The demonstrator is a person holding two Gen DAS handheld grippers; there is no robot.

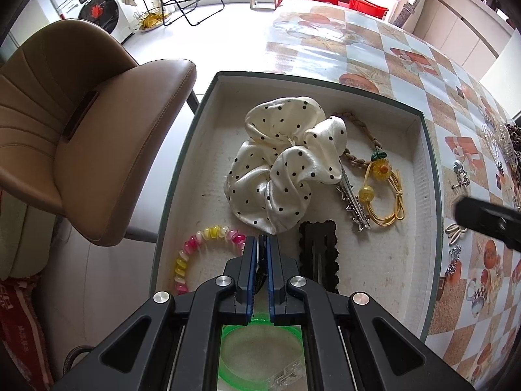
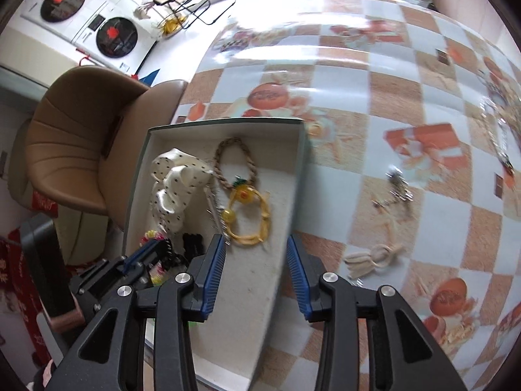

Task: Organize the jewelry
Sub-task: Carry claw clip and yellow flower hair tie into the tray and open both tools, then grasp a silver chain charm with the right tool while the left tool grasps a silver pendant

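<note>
Left wrist view: the left gripper [image 1: 262, 244] hangs over the near part of the box [image 1: 433, 176], its blue pads pinched tight on a small dark piece that cannot be identified. Already lying in the box are a polka-dot scrunchie [image 1: 280, 166], a pink and yellow bead bracelet [image 1: 192, 254], a black snap clip [image 1: 317, 251], a yellow hair tie [image 1: 387, 192] with a flower charm, a braided band [image 1: 358, 137] and a green bangle [image 1: 260, 348] nearest the camera. A release from this height could land the piece on the bracelet or snag it on the clip's scalloped edge.

Right wrist view: the right gripper [image 2: 257, 267] is over the box's right wall, jaws parted with nothing between them. Loose pieces remain out on the checked tablecloth [image 2: 390, 104]: a shell hair tie [image 2: 368, 260] just right of the box, a silver charm piece [image 2: 395, 187] farther off, and a chain [image 2: 498, 137] at the far right. The frame is blurred; a hurried reach could clip the wall and shift the box, or tangle the thin chain.
</note>
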